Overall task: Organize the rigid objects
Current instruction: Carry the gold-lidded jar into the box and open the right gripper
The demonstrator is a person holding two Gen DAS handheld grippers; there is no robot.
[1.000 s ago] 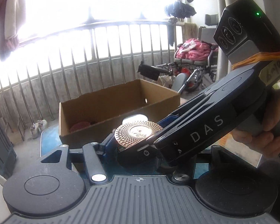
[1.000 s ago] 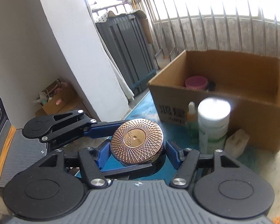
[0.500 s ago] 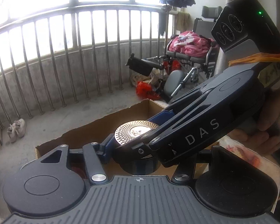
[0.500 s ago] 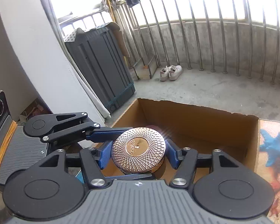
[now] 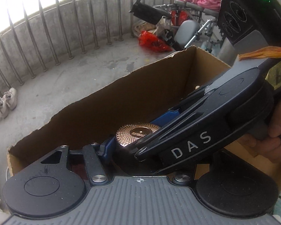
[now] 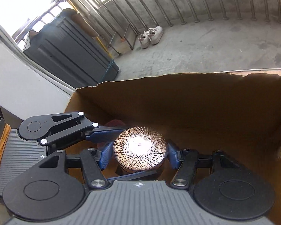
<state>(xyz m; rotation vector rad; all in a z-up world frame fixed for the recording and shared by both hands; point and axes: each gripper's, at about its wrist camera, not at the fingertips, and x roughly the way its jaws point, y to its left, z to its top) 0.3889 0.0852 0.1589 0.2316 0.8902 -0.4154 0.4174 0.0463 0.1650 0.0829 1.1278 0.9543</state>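
Holding copper-lidded jar (image 6: 140, 151) inside cardboard box (image 6: 196, 101), near its left wall; right gripper (image 6: 138, 155) and left gripper (image 5: 121, 148) both clamped on it. Release pending; pink item already boxed.

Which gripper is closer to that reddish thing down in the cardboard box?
Left, probably. One finger of the left gripper crosses right over the reddish thing in the right wrist view; the right gripper sits further right. Both clamp the copper-lidded jar.
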